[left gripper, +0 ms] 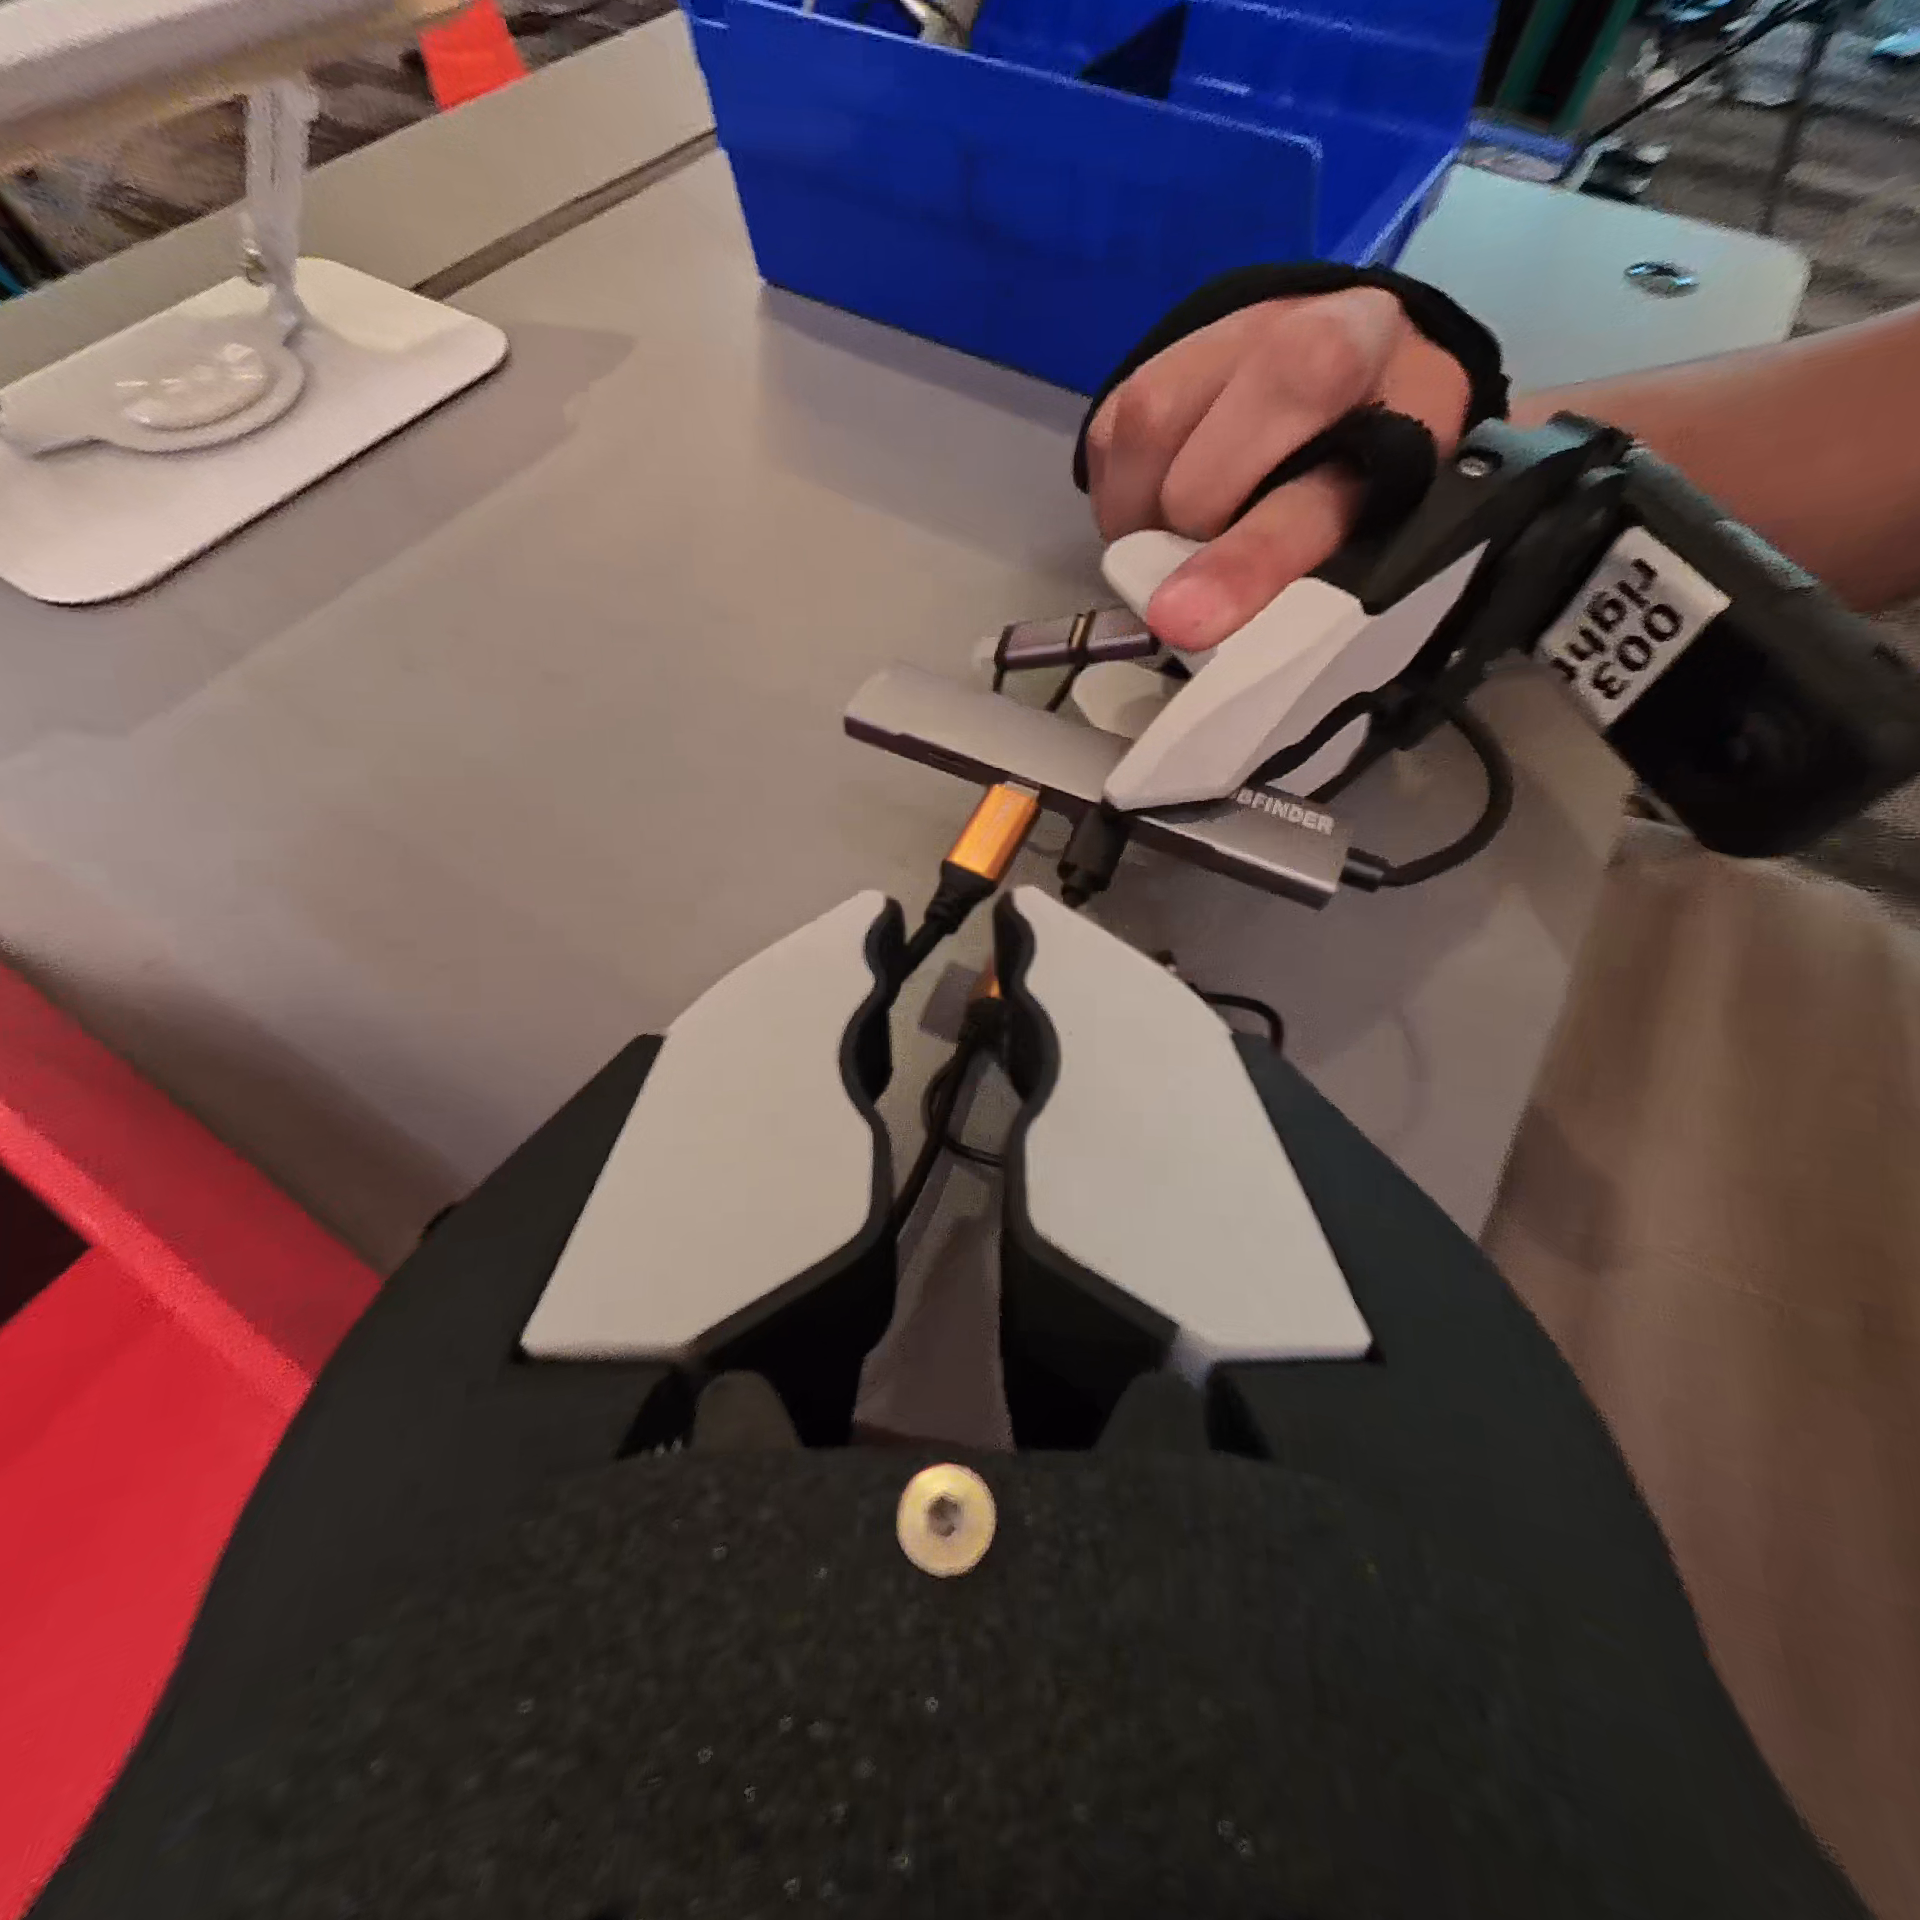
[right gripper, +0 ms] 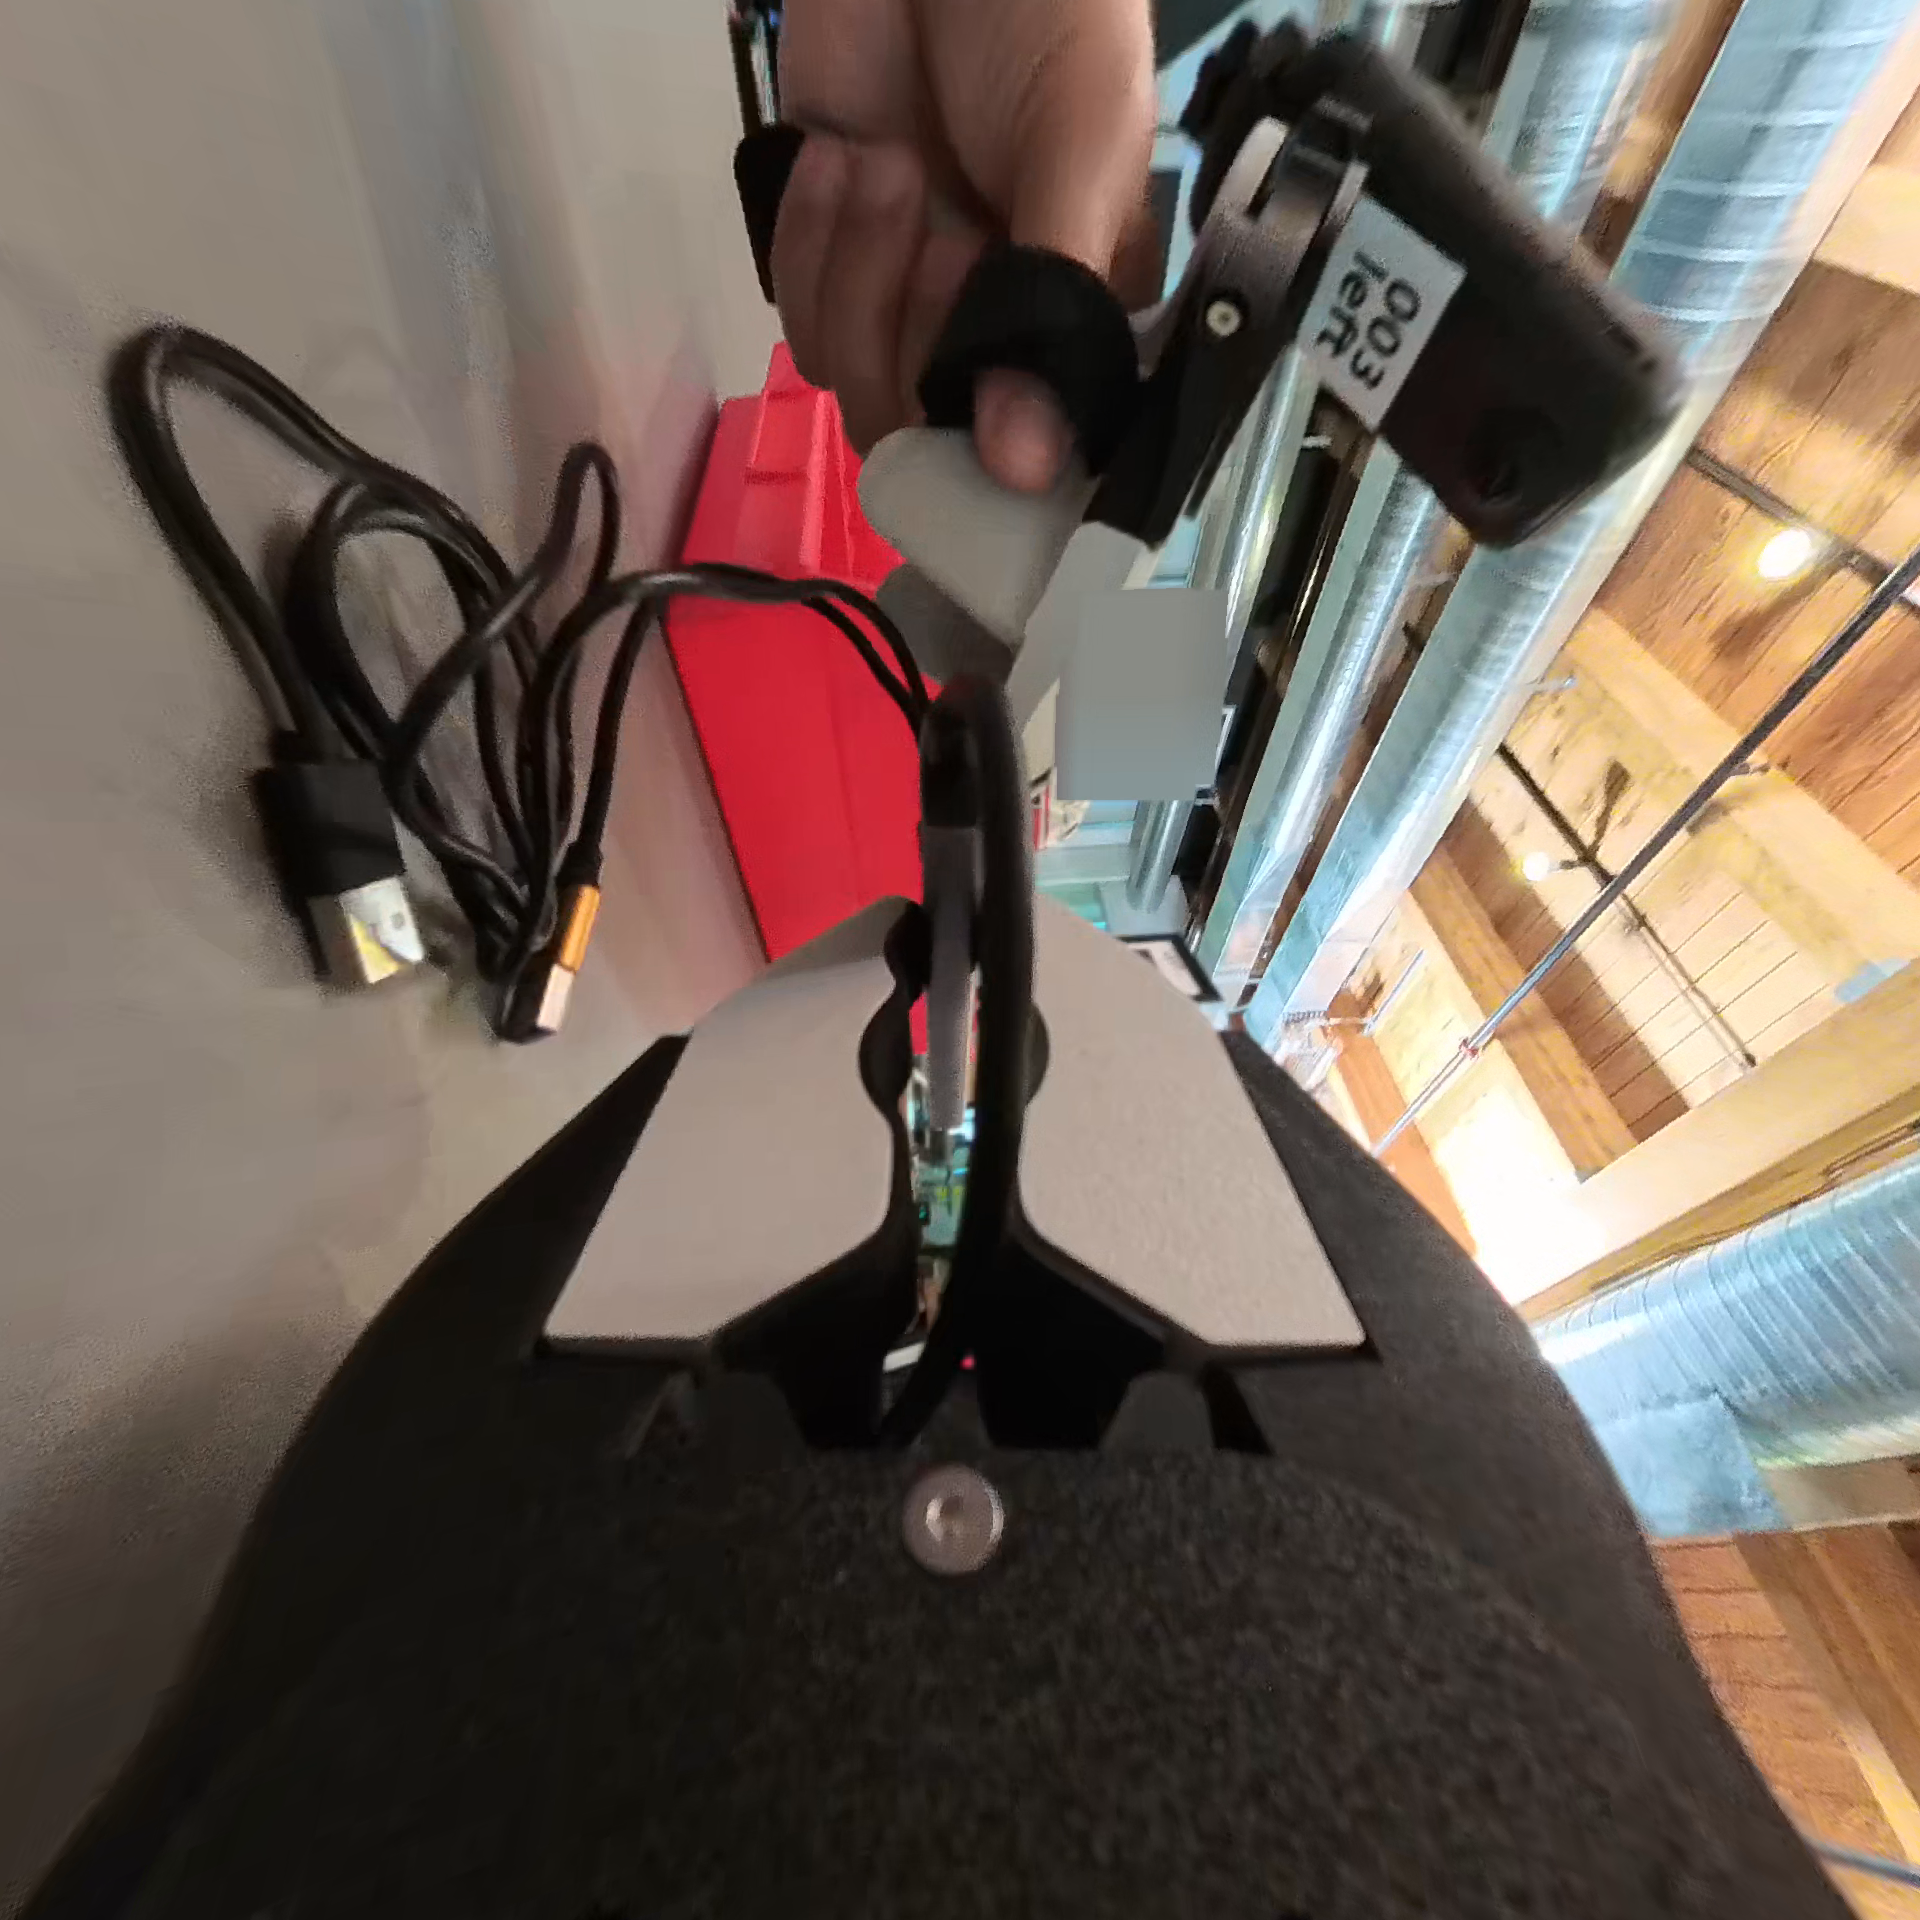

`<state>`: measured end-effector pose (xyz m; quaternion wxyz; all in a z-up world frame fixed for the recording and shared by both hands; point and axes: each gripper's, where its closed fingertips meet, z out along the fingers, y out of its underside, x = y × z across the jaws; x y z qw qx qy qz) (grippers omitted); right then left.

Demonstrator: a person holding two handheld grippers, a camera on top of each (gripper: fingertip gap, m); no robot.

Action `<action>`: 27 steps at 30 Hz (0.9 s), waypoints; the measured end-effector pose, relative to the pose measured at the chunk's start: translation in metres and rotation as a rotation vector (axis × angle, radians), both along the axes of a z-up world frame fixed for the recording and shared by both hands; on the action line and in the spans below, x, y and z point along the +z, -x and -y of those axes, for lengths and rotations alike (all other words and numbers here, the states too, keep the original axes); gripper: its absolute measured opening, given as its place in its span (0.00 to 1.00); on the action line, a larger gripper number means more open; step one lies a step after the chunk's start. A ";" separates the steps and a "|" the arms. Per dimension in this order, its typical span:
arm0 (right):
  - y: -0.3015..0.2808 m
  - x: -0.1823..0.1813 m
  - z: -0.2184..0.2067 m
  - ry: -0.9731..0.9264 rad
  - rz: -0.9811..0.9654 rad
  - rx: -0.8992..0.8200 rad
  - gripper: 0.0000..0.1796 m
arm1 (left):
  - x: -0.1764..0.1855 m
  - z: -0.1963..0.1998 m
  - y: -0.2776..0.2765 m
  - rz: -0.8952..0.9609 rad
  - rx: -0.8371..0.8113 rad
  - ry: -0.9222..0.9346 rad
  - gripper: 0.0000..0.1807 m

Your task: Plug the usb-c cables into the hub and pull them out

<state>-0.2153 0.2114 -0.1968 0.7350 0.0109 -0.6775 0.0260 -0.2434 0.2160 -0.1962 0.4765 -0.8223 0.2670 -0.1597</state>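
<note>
A grey USB hub is held just above the grey table. My right gripper is shut on the hub's middle. In the right wrist view the hub stands edge-on between the right gripper's fingers, with its own black lead looping past. An orange USB-C plug and a black plug sit in the hub's near side. My left gripper is slightly open just behind the orange plug, and that plug's black cable runs loose between its fingers. The left gripper also shows in the right wrist view.
A blue bin stands behind the hub and a white stand at the far left. A red bin lies at the near left. Coiled cables with a black USB-A plug and an orange one lie on the table. Only a small space, under 4 cm, lies between the two pairs of fingers.
</note>
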 end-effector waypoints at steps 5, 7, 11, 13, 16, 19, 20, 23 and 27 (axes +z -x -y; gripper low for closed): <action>-0.004 -0.001 0.030 -0.150 -0.038 0.085 0.05 | -0.012 0.020 -0.008 0.057 -0.135 0.122 0.16; -0.002 -0.003 0.034 -0.188 -0.038 0.089 0.05 | -0.015 0.028 -0.010 0.053 -0.181 0.139 0.11; 0.001 -0.003 0.030 -0.165 -0.027 0.084 0.05 | -0.021 0.032 -0.012 -0.005 -0.203 0.128 0.05; 0.005 -0.008 0.022 -0.137 0.007 0.064 0.05 | -0.025 0.027 -0.010 -0.041 -0.183 0.099 0.04; 0.011 -0.028 0.004 -0.042 0.142 0.007 0.10 | -0.032 0.017 -0.003 -0.121 -0.131 0.062 0.04; 0.005 -0.044 -0.014 0.033 0.280 -0.048 0.14 | -0.040 0.009 0.003 -0.150 -0.080 0.065 0.04; 0.002 -0.050 -0.020 0.053 0.327 -0.074 0.16 | -0.041 0.007 0.005 -0.142 -0.070 0.069 0.04; -0.009 -0.059 -0.037 0.093 0.432 -0.154 0.16 | -0.047 0.005 0.009 -0.135 -0.051 0.106 0.04; -0.029 -0.064 -0.052 0.161 0.651 -0.282 0.14 | -0.051 0.003 0.012 -0.132 -0.026 0.123 0.04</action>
